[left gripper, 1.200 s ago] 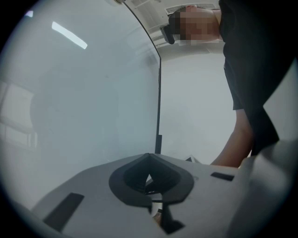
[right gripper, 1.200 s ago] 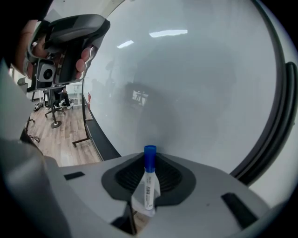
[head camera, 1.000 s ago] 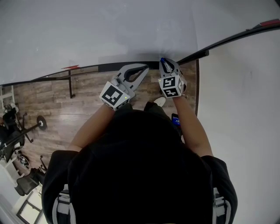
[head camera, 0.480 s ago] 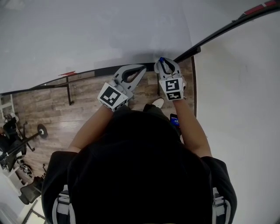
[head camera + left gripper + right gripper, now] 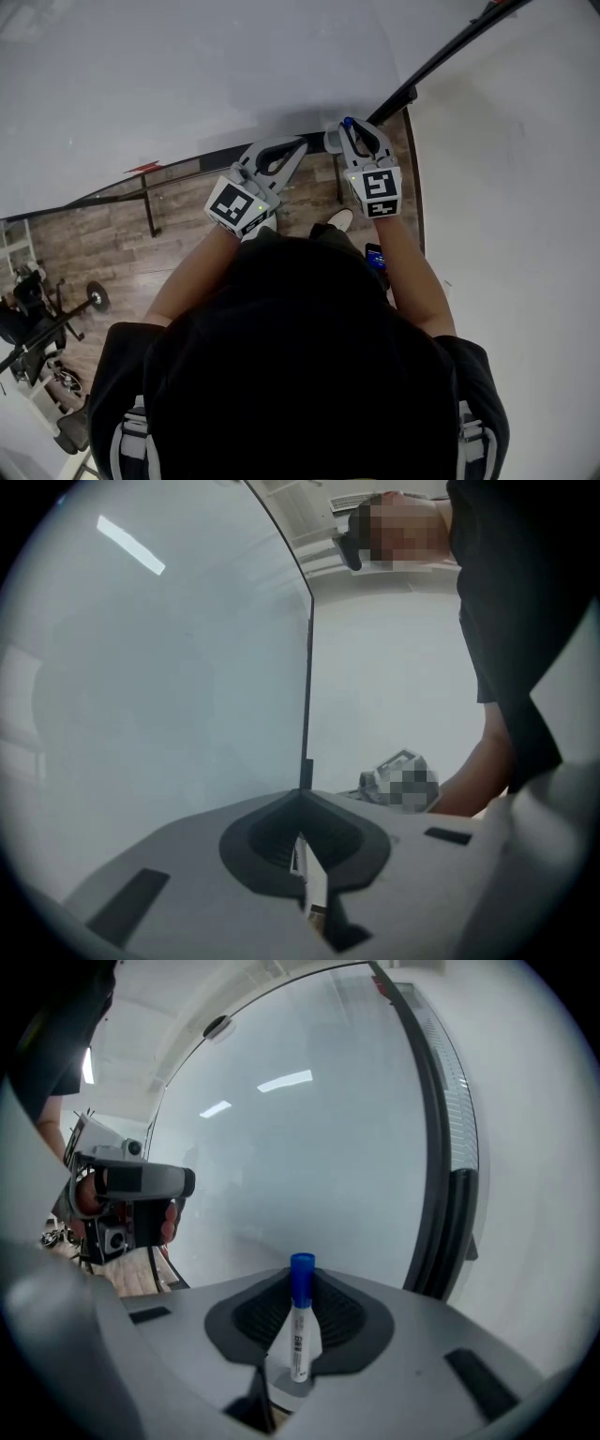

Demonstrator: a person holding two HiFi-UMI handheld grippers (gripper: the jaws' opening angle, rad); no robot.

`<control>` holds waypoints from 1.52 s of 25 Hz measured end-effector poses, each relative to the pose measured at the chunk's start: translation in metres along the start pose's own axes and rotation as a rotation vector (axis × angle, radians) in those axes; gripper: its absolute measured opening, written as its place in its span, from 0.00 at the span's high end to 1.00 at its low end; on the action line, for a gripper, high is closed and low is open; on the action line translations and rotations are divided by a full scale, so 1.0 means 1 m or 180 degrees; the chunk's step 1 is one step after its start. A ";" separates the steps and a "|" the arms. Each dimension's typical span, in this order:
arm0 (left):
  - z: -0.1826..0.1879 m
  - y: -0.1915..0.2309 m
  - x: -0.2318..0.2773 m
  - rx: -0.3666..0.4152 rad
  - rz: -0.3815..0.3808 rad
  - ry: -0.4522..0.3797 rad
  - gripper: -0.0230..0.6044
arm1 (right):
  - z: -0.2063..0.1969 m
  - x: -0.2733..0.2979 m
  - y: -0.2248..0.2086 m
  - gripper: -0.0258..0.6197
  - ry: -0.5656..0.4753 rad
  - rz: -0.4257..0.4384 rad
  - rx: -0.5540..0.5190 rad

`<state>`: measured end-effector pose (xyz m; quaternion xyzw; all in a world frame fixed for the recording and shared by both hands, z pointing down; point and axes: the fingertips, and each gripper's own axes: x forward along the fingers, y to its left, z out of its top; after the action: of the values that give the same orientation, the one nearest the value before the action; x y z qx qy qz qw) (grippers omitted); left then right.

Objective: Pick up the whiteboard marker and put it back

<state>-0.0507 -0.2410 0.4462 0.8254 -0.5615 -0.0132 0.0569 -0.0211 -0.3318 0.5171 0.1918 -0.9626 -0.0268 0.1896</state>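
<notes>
The whiteboard marker (image 5: 298, 1330) is clamped between the fingers (image 5: 349, 1316) of the right gripper (image 5: 300, 1288), which are closed partway onto its round white barrel. Its long axis runs along the fingers. The blue cap (image 5: 302, 1272) points forward past their tips toward the whiteboard (image 5: 309, 1129), and the other end sits back in the gap between the fingers. Small dark print runs lengthwise down the smooth barrel. The finger pads are dark and ribbed, set in matte grey plastic. In the head view the cap shows as a blue dot at the gripper's tip, close in front of the glossy, pale board and just beside its dark frame (image 5: 441, 56).

The left gripper (image 5: 302, 145) is held level beside the right one. Its fingers (image 5: 262, 841) meet at the tips with nothing between them. Brown wood-plank floor (image 5: 103, 244) lies below both.
</notes>
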 end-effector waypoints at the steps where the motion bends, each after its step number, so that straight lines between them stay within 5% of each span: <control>1: 0.001 -0.001 0.000 0.0008 -0.0017 -0.0001 0.96 | 0.003 -0.003 -0.002 0.86 -0.0036 -0.0010 0.0039; 14: 0.017 -0.013 0.006 0.0118 -0.0113 -0.0013 0.96 | 0.062 -0.056 0.003 0.86 -0.0506 0.0304 0.0523; 25: 0.053 -0.029 0.010 0.0162 -0.0290 0.0012 0.96 | 0.109 -0.096 0.022 0.86 -0.0642 0.0618 0.0375; 38: 0.066 -0.040 0.003 0.0230 -0.0331 -0.0031 0.96 | 0.118 -0.118 0.030 0.86 -0.0696 0.0695 0.0378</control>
<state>-0.0184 -0.2351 0.3761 0.8550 -0.5182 0.0000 0.0236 0.0248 -0.2613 0.3698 0.0930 -0.9925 0.0303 0.0738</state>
